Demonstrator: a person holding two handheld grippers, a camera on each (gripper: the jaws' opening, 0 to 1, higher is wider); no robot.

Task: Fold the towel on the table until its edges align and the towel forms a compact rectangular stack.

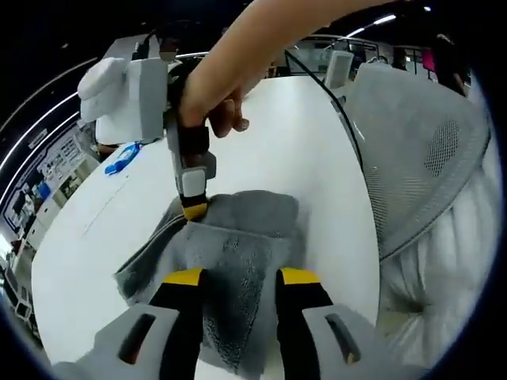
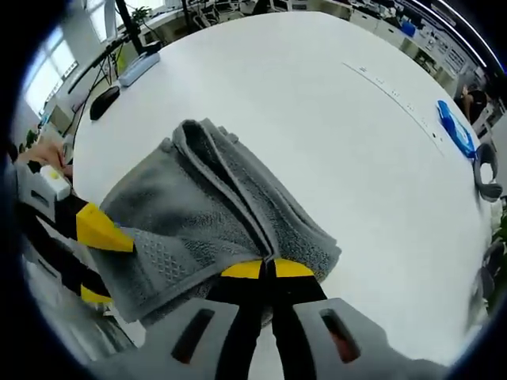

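One grey towel [image 2: 214, 214], part-folded, on white tabletop [image 2: 317, 119].
Right hand-held gripper [image 2: 268, 269] clamps its edge; left hand-held gripper [image 1: 238, 277] gapes astride it; left view adds one mesh chair [image 1: 412, 150].

One grey towel [image 2: 214, 214], two hand-held grippers, one white table [image 2: 317, 119], one blue object [image 2: 454, 127]

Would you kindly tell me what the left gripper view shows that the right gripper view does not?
Left gripper view alone: a grey mesh chair, and the person's hand holding the right gripper, which pinches the towel's far edge. Right gripper view alone: a dark computer mouse and a keyboard at the table's far edge. Both: the grey towel, the white table, a blue object, and the left gripper, open.
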